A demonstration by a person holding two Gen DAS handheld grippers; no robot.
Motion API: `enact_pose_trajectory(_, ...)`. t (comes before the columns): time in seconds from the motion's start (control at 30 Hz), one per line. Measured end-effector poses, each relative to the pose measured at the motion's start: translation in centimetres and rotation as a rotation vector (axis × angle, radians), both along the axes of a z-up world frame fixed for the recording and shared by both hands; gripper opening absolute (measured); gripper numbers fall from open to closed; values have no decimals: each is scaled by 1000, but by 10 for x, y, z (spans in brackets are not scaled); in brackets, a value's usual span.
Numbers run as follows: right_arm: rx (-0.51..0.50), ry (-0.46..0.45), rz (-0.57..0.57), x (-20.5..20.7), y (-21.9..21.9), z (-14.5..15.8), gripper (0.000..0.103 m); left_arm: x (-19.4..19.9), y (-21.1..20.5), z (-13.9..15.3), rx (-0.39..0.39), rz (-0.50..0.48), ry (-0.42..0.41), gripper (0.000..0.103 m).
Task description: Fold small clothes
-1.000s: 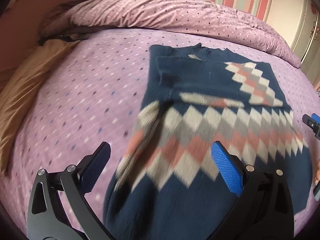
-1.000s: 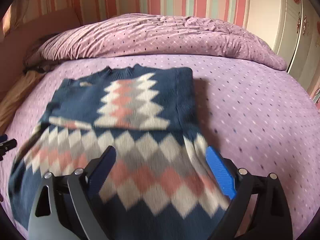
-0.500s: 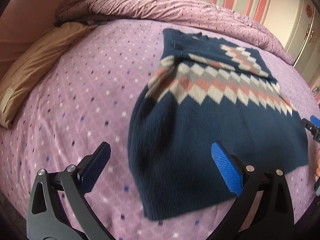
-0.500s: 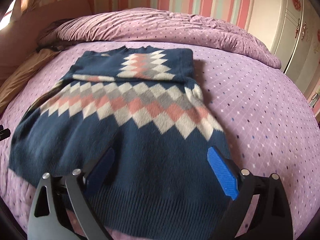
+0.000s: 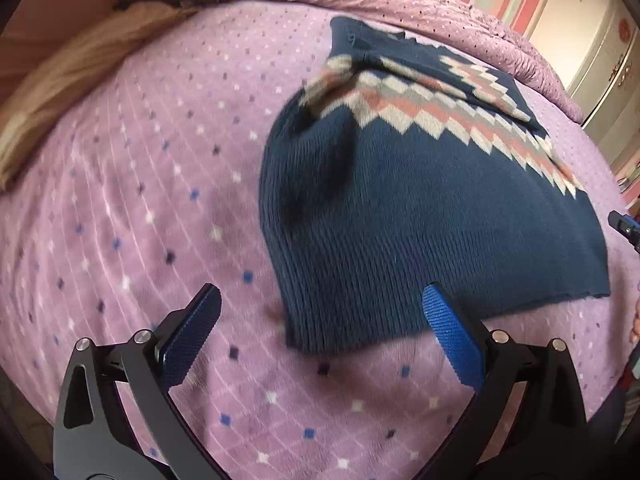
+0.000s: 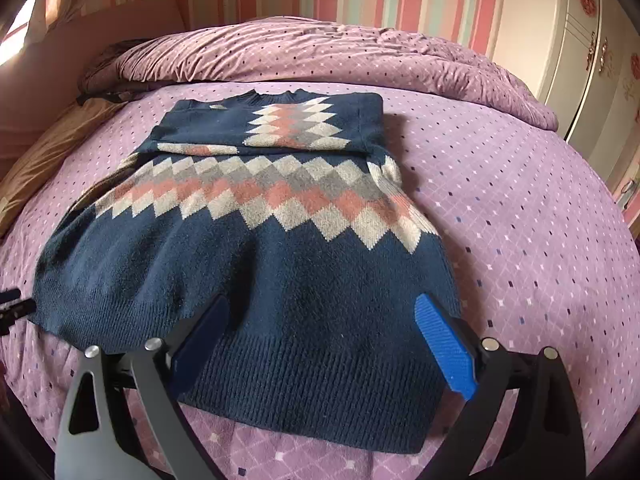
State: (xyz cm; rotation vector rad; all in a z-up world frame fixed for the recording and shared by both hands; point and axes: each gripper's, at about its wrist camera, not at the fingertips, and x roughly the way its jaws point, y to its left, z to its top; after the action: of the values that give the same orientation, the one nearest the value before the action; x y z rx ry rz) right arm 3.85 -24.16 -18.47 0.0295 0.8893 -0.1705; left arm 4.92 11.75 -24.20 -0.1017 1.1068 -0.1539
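A navy knit sweater [image 6: 280,280] with a band of pink, grey and cream diamonds lies flat on the purple bedspread [image 6: 520,220]. Its sleeves are folded across the chest at the far end. It also shows in the left wrist view [image 5: 420,216]. My left gripper [image 5: 320,332] is open and empty, low over the bed at the sweater's near left hem corner. My right gripper [image 6: 324,344] is open and empty, just above the ribbed hem at the near right. The right gripper's tip [image 5: 626,228] shows at the left view's right edge.
A bunched purple duvet [image 6: 320,52] lies along the far side of the bed. A tan pillow [image 5: 72,80] sits at the far left. A cream wardrobe [image 6: 580,40] stands to the right, beyond the bed.
Both grippers have drawn back toward the near edge of the bed. The sweater's lower body and hem now lie in view, spread flat. Both jaws have stayed open.
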Motion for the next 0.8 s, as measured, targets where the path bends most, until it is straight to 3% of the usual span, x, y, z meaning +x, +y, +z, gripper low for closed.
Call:
enact_pose_trajectory(0.17, 14, -7, -18, -4, -4, 1, 95, 0, -4, -10, -64, -9, 42, 100)
enact_pose_trajectory(0.27, 8, -9, -20, -6, -6, 2, 95, 2, -11, -14, -54, 5, 59, 99)
enact_pose_trajectory(0.47, 2, -10, -38, -11, -17, 3, 95, 3, -26, -14, 40, 9, 75, 68)
enact_pose_trajectory(0.6, 12, -8, -57, -14, -24, 1, 95, 9, -23, -15, 27, 12, 96, 24)
enact_pose_trajectory(0.7, 16, 0, -62, -15, -26, -2, 95, 15, -25, -13, 20, 10, 107, 17)
enact_pose_trajectory(0.8, 0, 7, -57, -17, -26, -4, 95, 15, -33, -12, 68, 1, 97, 16)
